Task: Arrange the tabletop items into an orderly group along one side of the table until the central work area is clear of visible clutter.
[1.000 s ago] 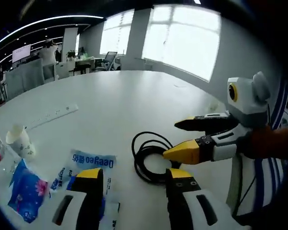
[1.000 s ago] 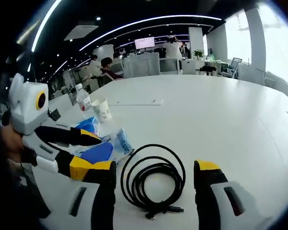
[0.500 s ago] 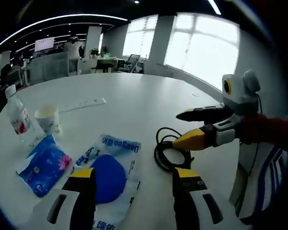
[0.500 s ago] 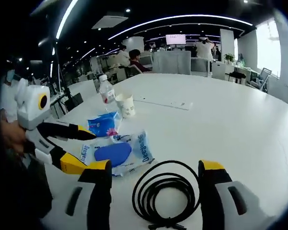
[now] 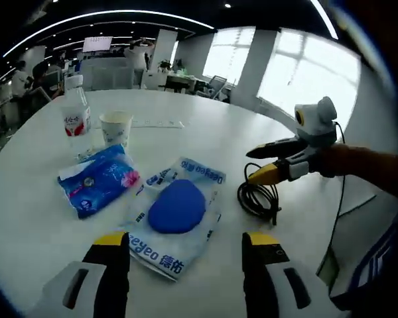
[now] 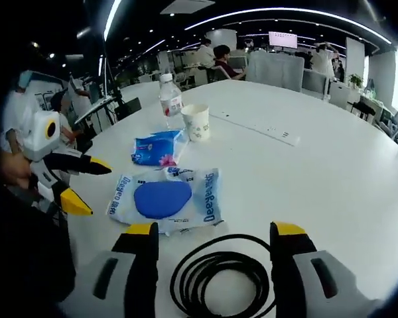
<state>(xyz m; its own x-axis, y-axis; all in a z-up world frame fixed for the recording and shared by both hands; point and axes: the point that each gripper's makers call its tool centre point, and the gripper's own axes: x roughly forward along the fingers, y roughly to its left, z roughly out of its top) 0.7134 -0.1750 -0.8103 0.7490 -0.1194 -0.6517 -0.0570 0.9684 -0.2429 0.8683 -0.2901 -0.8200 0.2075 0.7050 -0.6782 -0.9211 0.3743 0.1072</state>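
On the white table [image 5: 205, 136], a clear pouch [image 5: 176, 213] encloses a blue pad [image 5: 177, 205]; both tools [image 5: 182, 246] [image 6: 212, 238] gape, holding nothing.

Blue pad in clear pouch [image 5: 178, 211], blue floral tissue pack [image 5: 96, 179], black cable [image 5: 259, 197], white table [image 5: 205, 136].

Left gripper [image 5: 179, 245] and right gripper [image 6: 212, 235] both gape, empty.

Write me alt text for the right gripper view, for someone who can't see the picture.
Two open yellow-tipped jaws of the right gripper frame a coiled black cable on a white table. Beyond it lie a clear packet holding a blue pad, a blue tissue pack, a paper cup and a water bottle. The left gripper, open, enters from the left.
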